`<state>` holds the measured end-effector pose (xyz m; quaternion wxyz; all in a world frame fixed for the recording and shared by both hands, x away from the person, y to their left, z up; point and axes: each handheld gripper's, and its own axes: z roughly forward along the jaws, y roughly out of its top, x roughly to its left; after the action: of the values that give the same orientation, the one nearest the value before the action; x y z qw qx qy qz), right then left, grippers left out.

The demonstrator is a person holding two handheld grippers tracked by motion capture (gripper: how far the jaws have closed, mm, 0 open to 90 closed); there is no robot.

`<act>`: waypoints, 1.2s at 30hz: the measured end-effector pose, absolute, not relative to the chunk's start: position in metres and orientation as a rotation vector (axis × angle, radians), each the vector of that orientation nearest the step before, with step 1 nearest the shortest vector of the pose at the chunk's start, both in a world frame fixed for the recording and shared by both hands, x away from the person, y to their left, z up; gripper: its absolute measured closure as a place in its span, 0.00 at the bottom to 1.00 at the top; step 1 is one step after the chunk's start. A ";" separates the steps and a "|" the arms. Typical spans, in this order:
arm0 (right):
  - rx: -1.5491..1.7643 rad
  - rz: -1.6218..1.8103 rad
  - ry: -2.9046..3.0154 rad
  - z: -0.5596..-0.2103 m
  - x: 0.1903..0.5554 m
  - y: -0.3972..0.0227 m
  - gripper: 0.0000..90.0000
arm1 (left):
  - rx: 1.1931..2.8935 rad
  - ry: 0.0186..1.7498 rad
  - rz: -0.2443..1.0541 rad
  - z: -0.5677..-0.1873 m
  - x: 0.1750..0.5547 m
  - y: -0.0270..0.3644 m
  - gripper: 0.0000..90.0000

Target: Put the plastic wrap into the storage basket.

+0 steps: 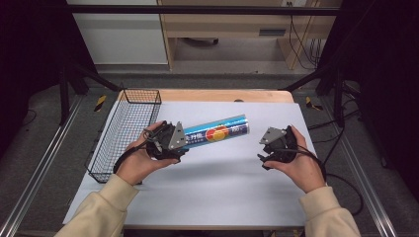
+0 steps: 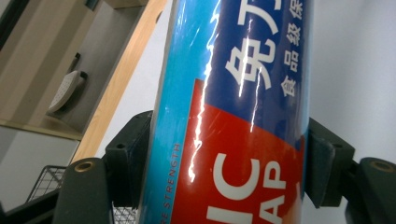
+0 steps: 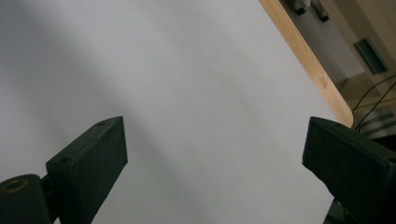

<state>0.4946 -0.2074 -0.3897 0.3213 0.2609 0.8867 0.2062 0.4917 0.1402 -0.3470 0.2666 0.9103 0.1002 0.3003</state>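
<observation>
A long blue box of cling wrap (image 1: pixel 217 132) with a red and orange label lies across the middle of the table, tilted up to the right. My left gripper (image 1: pixel 184 147) is shut on its left end; in the left gripper view both pads (image 2: pixel 128 158) press the sides of the box (image 2: pixel 233 116). My right gripper (image 1: pixel 262 149) hovers to the right of the box, apart from it. In the right gripper view its jaws stand wide open over bare white mat, with nothing between the fingertips (image 3: pixel 93 163).
A black wire basket (image 1: pixel 123 131) stands at the left edge of the white mat (image 1: pixel 212 187), just left of my left hand. The wooden table edge (image 1: pixel 222 95) runs along the back. Cables trail off the right side.
</observation>
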 end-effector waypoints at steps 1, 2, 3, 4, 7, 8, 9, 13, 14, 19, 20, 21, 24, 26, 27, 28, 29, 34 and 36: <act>0.730 0.556 2.304 -0.395 0.495 -0.209 0.08 | 2.453 0.277 0.813 -0.346 0.492 0.141 0.32; 0.745 0.559 2.291 -0.397 0.495 -0.210 0.08 | 2.446 0.282 0.819 -0.345 0.492 0.143 0.32; 0.769 0.570 2.273 -0.401 0.494 -0.211 0.08 | 2.442 0.292 0.819 -0.344 0.492 0.144 0.32; 0.784 0.577 2.259 -0.403 0.495 -0.213 0.08 | 2.441 0.300 0.826 -0.342 0.492 0.146 0.32; 0.855 0.612 2.222 -0.407 0.495 -0.219 0.07 | 2.432 0.317 0.837 -0.338 0.492 0.150 0.32; 0.889 0.606 2.206 -0.408 0.495 -0.220 0.07 | 2.437 0.322 0.845 -0.337 0.491 0.151 0.32; 0.926 0.605 2.184 -0.409 0.495 -0.223 0.07 | 2.435 0.330 0.851 -0.335 0.491 0.153 0.32; 1.043 0.685 2.131 -0.417 0.495 -0.234 0.09 | 2.424 0.375 0.859 -0.330 0.491 0.158 0.32; 1.056 0.690 2.124 -0.419 0.495 -0.236 0.09 | 2.418 0.395 0.863 -0.328 0.491 0.160 0.33; 1.180 0.723 2.042 -0.440 0.490 -0.243 0.10 | 2.415 0.476 0.878 -0.320 0.488 0.165 0.33; 1.180 0.723 2.042 -0.440 0.490 -0.243 0.10 | 2.415 0.476 0.878 -0.320 0.488 0.165 0.33; 1.199 0.719 2.018 -0.443 0.488 -0.244 0.10 | 2.411 0.507 0.886 -0.318 0.486 0.167 0.33; 1.224 0.690 1.969 -0.446 0.486 -0.248 0.08 | 2.404 0.563 0.913 -0.313 0.482 0.171 0.33; 1.254 0.697 1.927 -0.446 0.484 -0.254 0.09 | 2.391 0.596 0.919 -0.311 0.479 0.174 0.33; 1.272 0.701 1.906 -0.446 0.483 -0.256 0.08 | 2.387 0.614 0.931 -0.309 0.477 0.177 0.33; 1.301 0.716 1.884 -0.446 0.482 -0.258 0.08 | 2.383 0.628 0.934 -0.308 0.476 0.178 0.33; 1.295 0.719 1.879 -0.447 0.482 -0.260 0.08 | 2.383 0.628 0.934 -0.308 0.476 0.178 0.33; 1.323 0.719 1.897 -0.452 0.481 -0.262 0.08 | 2.378 0.686 0.978 -0.301 0.468 0.189 0.33; 1.319 0.718 1.894 -0.452 0.481 -0.263 0.08 | 2.380 0.692 0.986 -0.301 0.466 0.191 0.33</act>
<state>0.4810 -0.2625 -0.4517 0.3542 0.5104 0.7328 0.2777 0.4665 0.1908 -0.3006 0.2350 0.8672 0.2521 0.3594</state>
